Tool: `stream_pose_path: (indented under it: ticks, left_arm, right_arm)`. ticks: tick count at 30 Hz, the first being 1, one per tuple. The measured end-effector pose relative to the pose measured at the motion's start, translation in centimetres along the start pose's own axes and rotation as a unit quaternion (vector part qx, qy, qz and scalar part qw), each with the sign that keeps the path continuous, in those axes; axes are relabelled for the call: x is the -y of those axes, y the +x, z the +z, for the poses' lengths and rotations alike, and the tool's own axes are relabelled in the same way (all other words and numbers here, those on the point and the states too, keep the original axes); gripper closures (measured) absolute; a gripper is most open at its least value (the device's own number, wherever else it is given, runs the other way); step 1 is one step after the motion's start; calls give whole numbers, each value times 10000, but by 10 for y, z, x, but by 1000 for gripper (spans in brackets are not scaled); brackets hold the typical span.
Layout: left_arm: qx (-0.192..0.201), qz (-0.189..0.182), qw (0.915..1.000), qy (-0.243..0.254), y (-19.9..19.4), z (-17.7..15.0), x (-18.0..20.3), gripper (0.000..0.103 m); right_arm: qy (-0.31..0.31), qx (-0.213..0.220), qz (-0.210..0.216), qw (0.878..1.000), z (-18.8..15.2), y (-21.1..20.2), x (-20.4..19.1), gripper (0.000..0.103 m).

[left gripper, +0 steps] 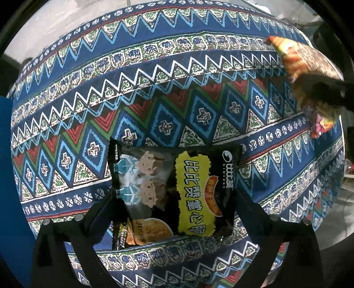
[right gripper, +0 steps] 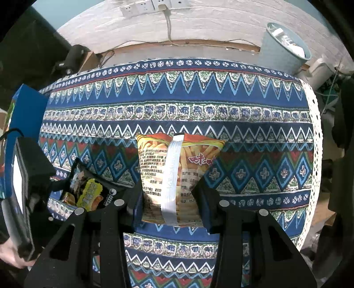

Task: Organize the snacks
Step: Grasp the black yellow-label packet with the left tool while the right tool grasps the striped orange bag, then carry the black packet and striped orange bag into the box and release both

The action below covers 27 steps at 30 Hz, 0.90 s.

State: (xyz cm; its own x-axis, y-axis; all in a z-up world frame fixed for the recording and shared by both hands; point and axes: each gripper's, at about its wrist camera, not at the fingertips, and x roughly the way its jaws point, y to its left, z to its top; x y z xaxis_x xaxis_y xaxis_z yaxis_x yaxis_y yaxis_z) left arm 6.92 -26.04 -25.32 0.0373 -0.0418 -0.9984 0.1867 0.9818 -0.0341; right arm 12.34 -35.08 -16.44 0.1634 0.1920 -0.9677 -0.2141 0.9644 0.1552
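Note:
A black snack bag (left gripper: 172, 190) with a yellow label lies flat on the patterned tablecloth (left gripper: 132, 77). My left gripper (left gripper: 174, 196) points straight down over it with jaws wide; its fingers flank the bag's two sides without pinching it. In the right wrist view the same black bag (right gripper: 88, 195) shows at the lower left. My right gripper (right gripper: 170, 190) is shut on a yellow fries bag (right gripper: 177, 168), held upright with its back seam facing the camera. That fries bag (left gripper: 296, 59) also shows at the upper right of the left wrist view, a dark finger across it.
A blue box (right gripper: 26, 106) stands at the table's left edge. A pale green bin (right gripper: 281, 48) sits on the floor beyond the far right corner. Wall sockets (right gripper: 154, 5) and a cable are behind. The cloth's lace edge (right gripper: 314, 133) marks the right side.

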Motion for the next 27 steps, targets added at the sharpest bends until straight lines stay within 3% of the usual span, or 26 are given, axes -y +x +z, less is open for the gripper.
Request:
stream_pose_path:
  ticks: [2, 5, 13, 27]
  left_arm:
    - [103, 135, 9998, 136, 0, 0, 8, 17]
    - [188, 51, 9996, 180, -5, -1, 11, 29]
    - [328, -78, 9994, 84, -21, -2, -4, 29]
    - [1321, 328, 9907, -11, -100, -9, -50, 29]
  right_arm:
    - [-16, -4, -12, 10000, 1, 1, 0, 61]
    - [-32, -24, -44, 10000, 3, 4, 0, 61]
    - [-103, 24, -57, 9999, 8, 4, -7, 61]
    - [-452, 505, 82, 9977, 18, -31, -37, 61]
